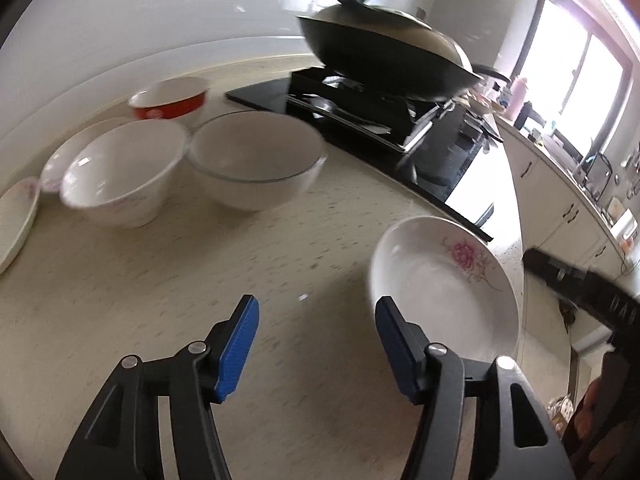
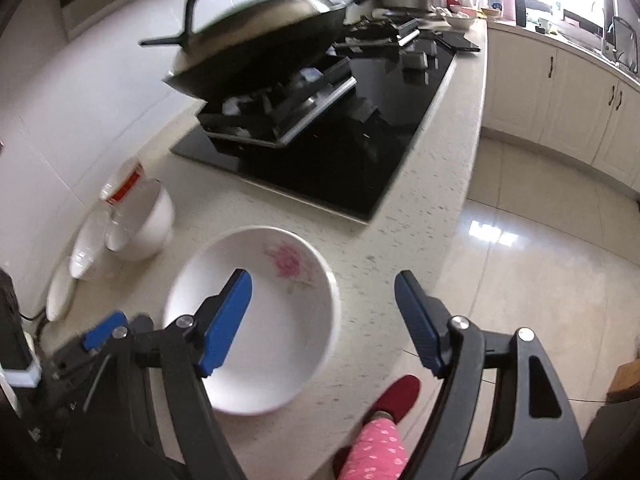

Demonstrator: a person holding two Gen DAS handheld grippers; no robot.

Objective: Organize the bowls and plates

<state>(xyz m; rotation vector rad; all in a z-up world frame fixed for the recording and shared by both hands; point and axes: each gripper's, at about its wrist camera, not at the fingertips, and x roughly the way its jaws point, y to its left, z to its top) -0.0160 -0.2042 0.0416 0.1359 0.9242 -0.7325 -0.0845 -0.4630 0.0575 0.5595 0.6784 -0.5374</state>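
Both our left claw [image 1: 316,344] and right claw [image 2: 323,320] gape empty. The white flowered ceramic plate [image 2: 256,320] lies alone near the speckled desk's [image 1: 160,280] front edge; the bowls, including a clear glass bowl [image 1: 256,160], cluster unstacked by the wall, so sorting remains.

flower plate [image 2: 256,312] white, pink print inside, flat on counter near front edge. bowls grouped by wall: glass bowl [image 1: 256,160] nested on a white one, white bowl [image 1: 124,172] touching it, red bowl [image 1: 170,100] behind, all upright
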